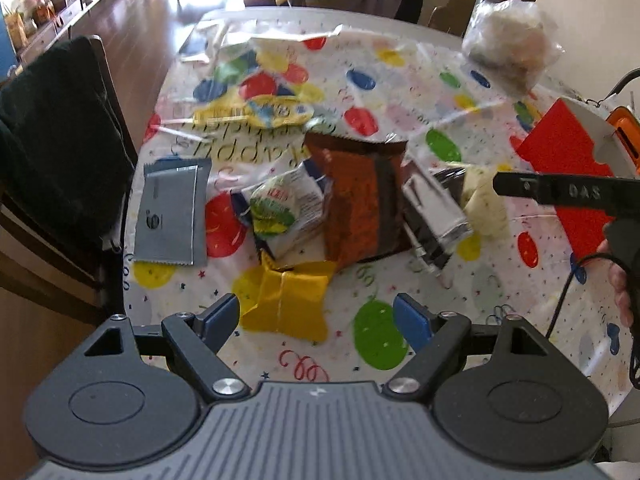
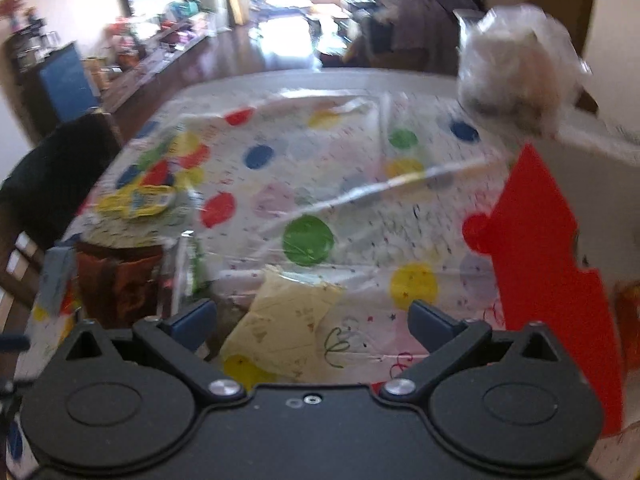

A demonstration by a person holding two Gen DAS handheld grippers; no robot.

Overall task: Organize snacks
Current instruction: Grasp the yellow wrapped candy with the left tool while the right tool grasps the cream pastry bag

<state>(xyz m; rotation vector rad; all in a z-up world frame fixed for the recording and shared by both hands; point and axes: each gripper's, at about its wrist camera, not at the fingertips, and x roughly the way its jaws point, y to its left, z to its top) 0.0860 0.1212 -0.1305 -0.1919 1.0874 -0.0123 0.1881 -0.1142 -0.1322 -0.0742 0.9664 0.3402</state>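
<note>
A heap of snack packets lies on the balloon-print tablecloth. In it are an orange-brown bag, a yellow packet, a white-green packet, a silver pouch and a pale yellow packet. A grey packet lies apart at the left. My left gripper hangs open just above the yellow packet, holding nothing. My right gripper is open over the pale yellow packet, nothing between its fingers. The right gripper's side shows at the right of the left wrist view.
A red-and-white box stands at the table's right edge. A clear bag of pale food sits at the far right corner. A yellow wrapper lies at the far left. A dark chair stands at the left.
</note>
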